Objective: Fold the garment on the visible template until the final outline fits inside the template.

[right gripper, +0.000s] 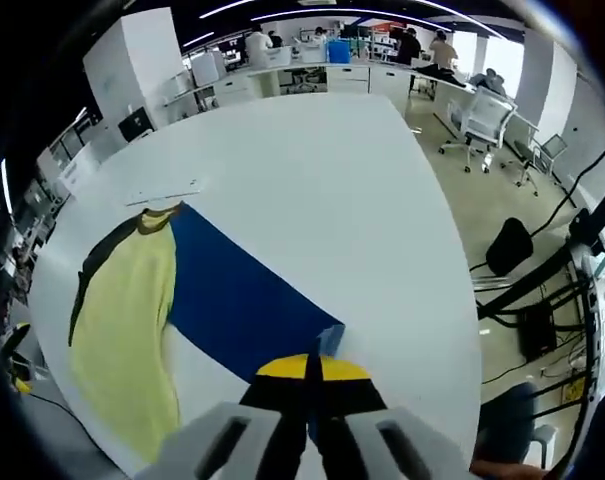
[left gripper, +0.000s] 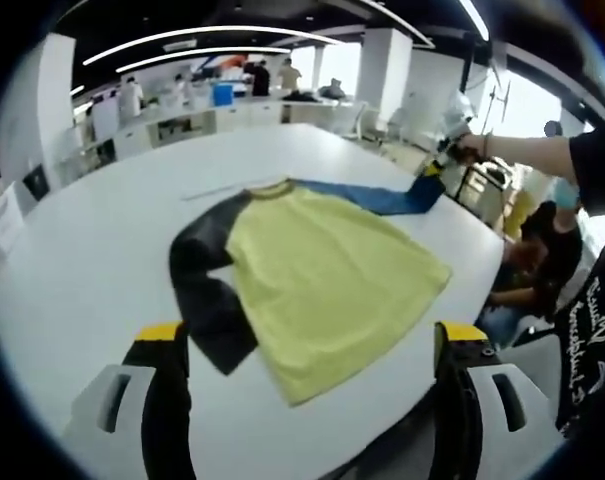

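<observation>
A yellow shirt [left gripper: 327, 280] with a black sleeve [left gripper: 204, 290] is lying flat on a white table [left gripper: 82, 260]. The left gripper [left gripper: 312, 350] is hovering with jaws wide apart. The right gripper [right gripper: 312, 385] is pinching the blue sleeve [right gripper: 244, 300] at its cuff. The left gripper view is showing a person's hand [left gripper: 467, 150] holding that gripper.

Garment [left gripper: 332, 280]: long-sleeved shirt with yellow body, one black sleeve [left gripper: 207, 300], one blue sleeve [right gripper: 242, 300]. It lies flat on the white surface [left gripper: 82, 270], unfolded. Black sleeve is bent down alongside the body. Blue sleeve is stretched straight outward, its cuff [right gripper: 329, 342] clamped in the right gripper [right gripper: 310, 385].
</observation>
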`<state>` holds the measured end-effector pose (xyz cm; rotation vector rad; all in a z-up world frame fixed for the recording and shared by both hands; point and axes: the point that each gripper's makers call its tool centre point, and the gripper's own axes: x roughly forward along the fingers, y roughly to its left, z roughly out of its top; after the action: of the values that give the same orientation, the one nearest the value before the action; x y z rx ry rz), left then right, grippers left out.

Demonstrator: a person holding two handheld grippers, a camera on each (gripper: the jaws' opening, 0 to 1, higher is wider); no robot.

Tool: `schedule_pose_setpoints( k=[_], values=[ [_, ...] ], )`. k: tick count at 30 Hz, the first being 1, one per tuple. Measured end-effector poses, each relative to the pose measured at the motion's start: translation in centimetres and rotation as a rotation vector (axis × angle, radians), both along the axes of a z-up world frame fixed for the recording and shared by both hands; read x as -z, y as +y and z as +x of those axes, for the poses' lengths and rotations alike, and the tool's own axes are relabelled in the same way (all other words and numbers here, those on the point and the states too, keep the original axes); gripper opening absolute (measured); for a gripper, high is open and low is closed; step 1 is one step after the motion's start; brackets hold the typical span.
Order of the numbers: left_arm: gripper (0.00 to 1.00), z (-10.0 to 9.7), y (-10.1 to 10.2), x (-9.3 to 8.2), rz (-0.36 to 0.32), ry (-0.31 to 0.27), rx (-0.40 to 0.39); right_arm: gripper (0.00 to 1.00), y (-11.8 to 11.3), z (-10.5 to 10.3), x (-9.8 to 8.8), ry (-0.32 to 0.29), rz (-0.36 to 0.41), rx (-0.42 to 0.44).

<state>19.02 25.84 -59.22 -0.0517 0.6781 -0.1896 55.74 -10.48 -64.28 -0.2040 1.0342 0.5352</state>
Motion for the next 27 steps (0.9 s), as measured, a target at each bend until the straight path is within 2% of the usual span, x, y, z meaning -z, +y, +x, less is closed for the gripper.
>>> schedule_pose_setpoints(
  k=[7,15,27],
  values=[
    [0.98,0.0,-0.4,-0.3,-0.001,-0.008,0.019,0.00,3.3,-1.0,-1.3,0.000,0.022,-0.024],
    [0.98,0.0,-0.7,-0.2,-0.026,-0.012,0.027,0.00,6.7,-2.2,-1.5,0.005,-0.009,-0.088],
    [0.98,0.1,-1.4,-0.1,-0.025,-0.007,0.064,0.00,13.4,-3.3,-2.1,-0.001,0.000,-0.189]
  ],
)
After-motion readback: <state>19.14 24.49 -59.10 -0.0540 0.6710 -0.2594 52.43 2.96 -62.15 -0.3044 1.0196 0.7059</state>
